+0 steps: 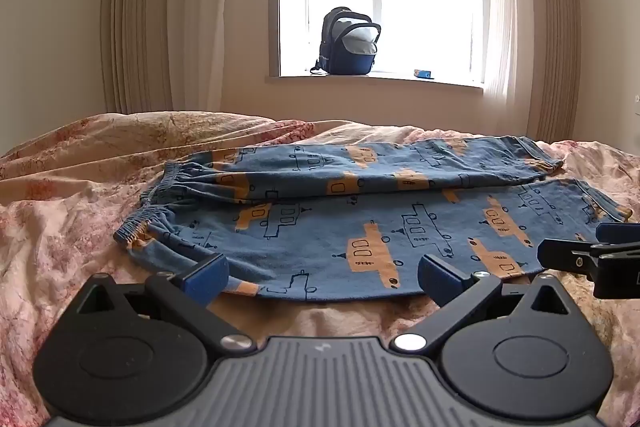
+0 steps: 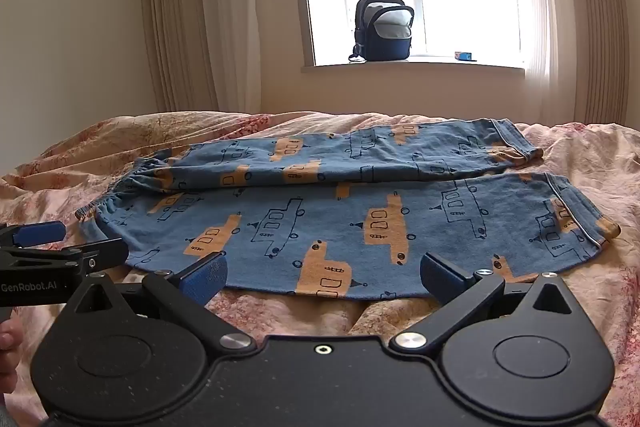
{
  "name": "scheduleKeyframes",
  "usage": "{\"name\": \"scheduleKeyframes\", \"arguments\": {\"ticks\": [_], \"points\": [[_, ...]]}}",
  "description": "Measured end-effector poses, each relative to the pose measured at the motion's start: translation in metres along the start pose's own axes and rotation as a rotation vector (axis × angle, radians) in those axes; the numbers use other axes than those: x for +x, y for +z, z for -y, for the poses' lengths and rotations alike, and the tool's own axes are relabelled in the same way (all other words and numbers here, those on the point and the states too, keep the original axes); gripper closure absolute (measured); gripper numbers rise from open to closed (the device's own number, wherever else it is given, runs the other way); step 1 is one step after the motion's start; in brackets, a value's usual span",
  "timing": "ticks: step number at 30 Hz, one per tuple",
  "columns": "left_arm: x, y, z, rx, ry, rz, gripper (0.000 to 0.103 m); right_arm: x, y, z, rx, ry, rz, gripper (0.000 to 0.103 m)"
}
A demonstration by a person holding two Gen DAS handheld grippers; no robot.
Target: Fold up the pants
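Blue pants with orange and outlined vehicle prints lie flat on the bed, waistband at the left, leg cuffs at the right; they also show in the right wrist view. The two legs lie side by side, the far one slightly over the near one. My left gripper is open, just short of the near leg's front edge, toward the waist side. My right gripper is open at the near leg's front edge, toward the cuff side. Each gripper shows at the edge of the other's view: the right one, the left one.
The bed has a rumpled pink floral duvet. Behind it are a wall, beige curtains and a bright window. A dark backpack and a small blue item sit on the windowsill.
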State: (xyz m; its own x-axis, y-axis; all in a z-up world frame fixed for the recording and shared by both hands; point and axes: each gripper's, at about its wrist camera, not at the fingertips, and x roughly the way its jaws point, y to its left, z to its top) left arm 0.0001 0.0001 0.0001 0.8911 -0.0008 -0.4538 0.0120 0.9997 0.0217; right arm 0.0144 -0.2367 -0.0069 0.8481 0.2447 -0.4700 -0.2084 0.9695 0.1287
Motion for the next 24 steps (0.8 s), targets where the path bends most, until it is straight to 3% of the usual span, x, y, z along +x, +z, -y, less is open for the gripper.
{"name": "scheduleKeyframes", "arguments": {"ticks": [24], "points": [[0.0037, -0.0032, 0.0001, -0.002, -0.005, -0.006, 0.000, 0.0018, -0.0009, 0.0014, 0.005, 0.000, -0.007, 0.000]]}}
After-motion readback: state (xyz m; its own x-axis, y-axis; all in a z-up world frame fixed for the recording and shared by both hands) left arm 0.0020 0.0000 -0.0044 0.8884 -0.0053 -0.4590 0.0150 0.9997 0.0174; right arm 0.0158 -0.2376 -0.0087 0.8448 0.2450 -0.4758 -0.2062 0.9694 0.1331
